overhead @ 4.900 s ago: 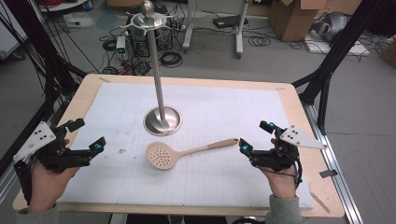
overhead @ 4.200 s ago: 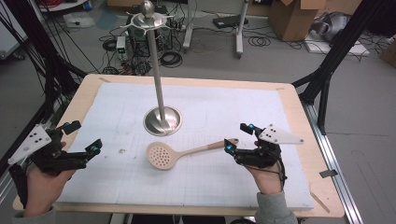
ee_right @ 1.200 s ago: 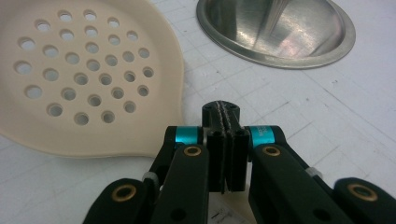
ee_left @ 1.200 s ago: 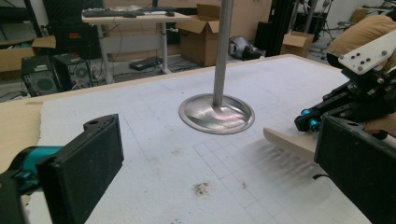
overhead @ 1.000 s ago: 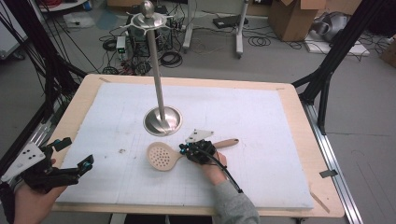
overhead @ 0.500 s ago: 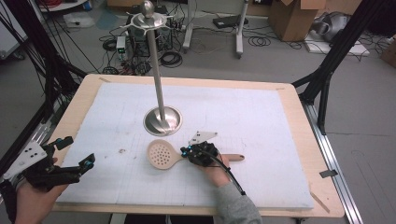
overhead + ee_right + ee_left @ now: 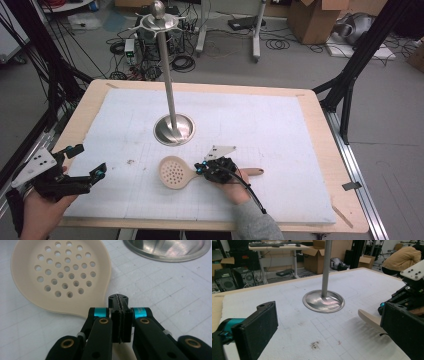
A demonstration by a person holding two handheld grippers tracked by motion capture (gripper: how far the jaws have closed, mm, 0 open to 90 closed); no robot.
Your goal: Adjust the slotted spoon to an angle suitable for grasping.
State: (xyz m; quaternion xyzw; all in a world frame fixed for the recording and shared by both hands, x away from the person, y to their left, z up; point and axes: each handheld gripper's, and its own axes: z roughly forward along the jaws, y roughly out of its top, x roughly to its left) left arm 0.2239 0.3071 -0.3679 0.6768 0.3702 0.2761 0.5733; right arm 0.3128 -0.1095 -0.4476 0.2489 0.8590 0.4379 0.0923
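Your right gripper (image 7: 120, 315) was clamped on the skimmer's (image 7: 60, 275) neck, hiding it; your left gripper (image 7: 82, 167) stood apart, empty.

The right gripper (image 7: 201, 169) sits low just in front of the stand's base (image 7: 174, 130), jaws pressed together, the hand (image 7: 231, 186) and grey sleeve trailing back toward the table's near edge. The left gripper (image 7: 90, 162) rests far to the left of that base, jaws spread wide.
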